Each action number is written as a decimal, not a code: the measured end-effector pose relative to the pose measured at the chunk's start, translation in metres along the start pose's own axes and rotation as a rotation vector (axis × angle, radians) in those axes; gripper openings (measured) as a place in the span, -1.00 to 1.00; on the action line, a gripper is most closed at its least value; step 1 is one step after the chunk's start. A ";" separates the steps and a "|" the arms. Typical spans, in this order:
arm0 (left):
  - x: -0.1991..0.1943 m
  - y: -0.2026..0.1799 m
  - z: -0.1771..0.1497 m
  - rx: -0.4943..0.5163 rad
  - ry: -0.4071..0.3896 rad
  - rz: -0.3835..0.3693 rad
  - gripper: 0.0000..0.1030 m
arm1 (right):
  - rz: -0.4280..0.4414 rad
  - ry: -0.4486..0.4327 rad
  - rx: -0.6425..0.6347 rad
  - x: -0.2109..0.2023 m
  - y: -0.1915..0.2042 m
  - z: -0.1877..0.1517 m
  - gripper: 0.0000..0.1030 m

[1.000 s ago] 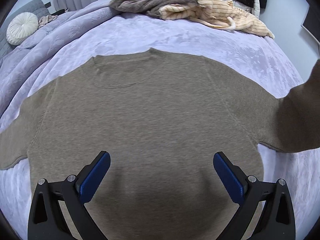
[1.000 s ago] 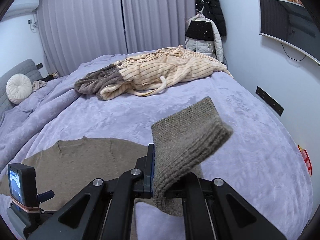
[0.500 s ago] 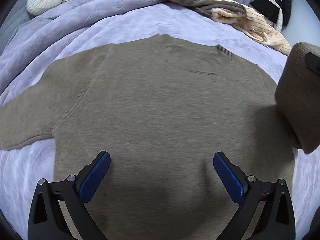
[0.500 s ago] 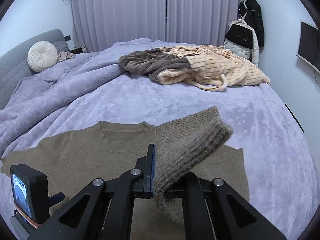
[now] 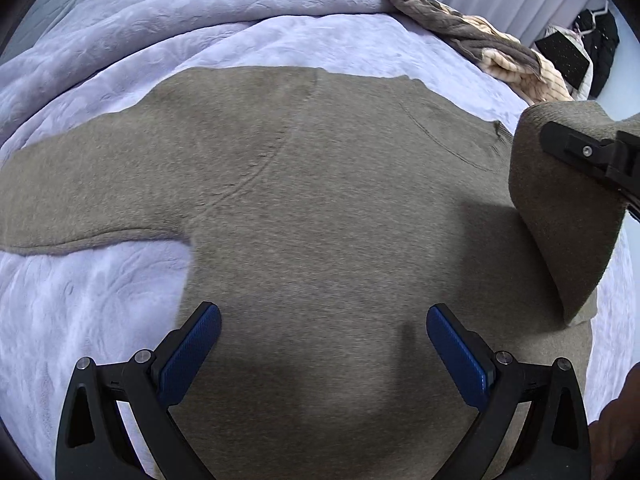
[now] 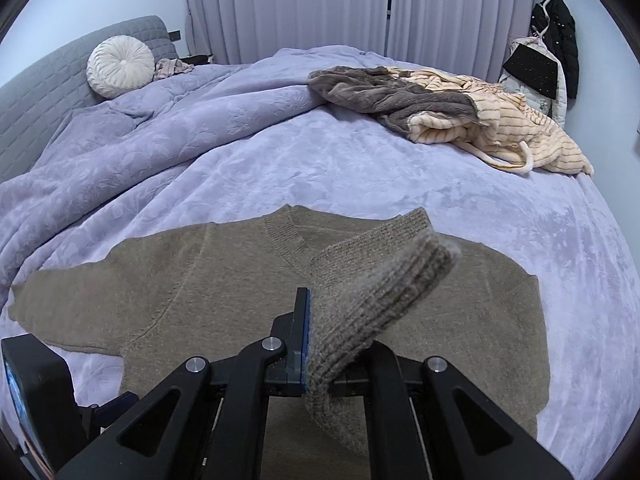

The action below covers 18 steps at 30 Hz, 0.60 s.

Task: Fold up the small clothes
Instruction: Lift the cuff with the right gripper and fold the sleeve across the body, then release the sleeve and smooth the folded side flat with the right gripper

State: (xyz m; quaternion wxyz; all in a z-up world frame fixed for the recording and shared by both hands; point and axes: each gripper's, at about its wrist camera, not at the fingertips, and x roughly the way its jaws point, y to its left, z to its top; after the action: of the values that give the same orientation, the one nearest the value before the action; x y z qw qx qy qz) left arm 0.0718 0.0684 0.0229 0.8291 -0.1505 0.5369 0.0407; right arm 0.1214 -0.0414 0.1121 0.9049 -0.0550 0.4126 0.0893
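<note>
With your right hand-held gripper (image 6: 316, 344) clamped on the sleeve cuff (image 6: 384, 280), lay it straight across the sweater (image 5: 320, 200) flat on the bed (image 6: 320, 160), probably toward mid-chest, left hand-held gripper (image 5: 323, 344) spread apart above the hem.

Bed (image 6: 360, 168): lying under a lavender quilt, filling the frame.
On it: brown sweater (image 6: 224, 280) lower centre; heaped clothes (image 6: 452, 112) upper right; round pillow (image 6: 120, 66) upper left.

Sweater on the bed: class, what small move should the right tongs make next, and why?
Probably lower the sleeve onto the chest of the sweater and let go: the right tongs hold its cuff above the chest, while the left tongs hang open.
</note>
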 end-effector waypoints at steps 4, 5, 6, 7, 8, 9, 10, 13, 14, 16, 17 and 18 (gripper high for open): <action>-0.003 0.011 -0.003 -0.030 -0.004 -0.002 1.00 | 0.012 0.021 -0.027 0.010 0.021 0.000 -0.89; -0.004 0.012 -0.004 -0.034 -0.004 -0.005 1.00 | 0.014 0.025 -0.035 0.012 0.025 -0.001 -0.89; -0.004 0.014 -0.005 -0.037 -0.004 -0.007 1.00 | 0.015 0.030 -0.043 0.014 0.029 -0.003 -0.89; -0.004 0.015 -0.006 -0.037 -0.007 -0.006 1.00 | 0.017 0.039 -0.052 0.016 0.033 -0.005 -0.89; -0.005 0.016 -0.007 -0.037 -0.008 -0.004 1.00 | 0.017 0.049 -0.059 0.019 0.035 -0.007 -0.89; -0.005 0.016 -0.008 -0.035 -0.009 0.001 1.00 | 0.021 0.066 -0.064 0.023 0.038 -0.008 -0.88; -0.005 0.016 -0.008 -0.035 -0.008 0.006 1.00 | 0.038 0.090 -0.062 0.027 0.038 -0.009 -0.83; -0.008 0.018 -0.010 -0.043 -0.010 0.019 1.00 | 0.107 0.131 -0.055 0.031 0.037 -0.012 -0.61; -0.010 0.018 -0.009 -0.048 -0.010 0.021 1.00 | 0.109 0.114 -0.059 0.026 0.036 -0.011 -0.44; -0.016 0.019 -0.011 -0.057 -0.017 0.024 1.00 | 0.105 0.071 -0.061 0.013 0.030 -0.007 -0.02; -0.019 0.019 -0.011 -0.056 -0.026 0.029 1.00 | 0.114 0.050 -0.054 0.007 0.024 -0.005 0.20; -0.023 0.018 -0.011 -0.052 -0.032 0.032 1.00 | 0.125 0.018 -0.041 -0.002 0.014 -0.003 0.22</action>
State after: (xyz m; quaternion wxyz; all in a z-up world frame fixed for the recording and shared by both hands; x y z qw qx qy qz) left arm 0.0487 0.0841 0.0357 0.8327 -0.1627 0.5245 0.0706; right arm 0.1149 -0.0286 0.1116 0.8925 -0.0485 0.4214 0.1535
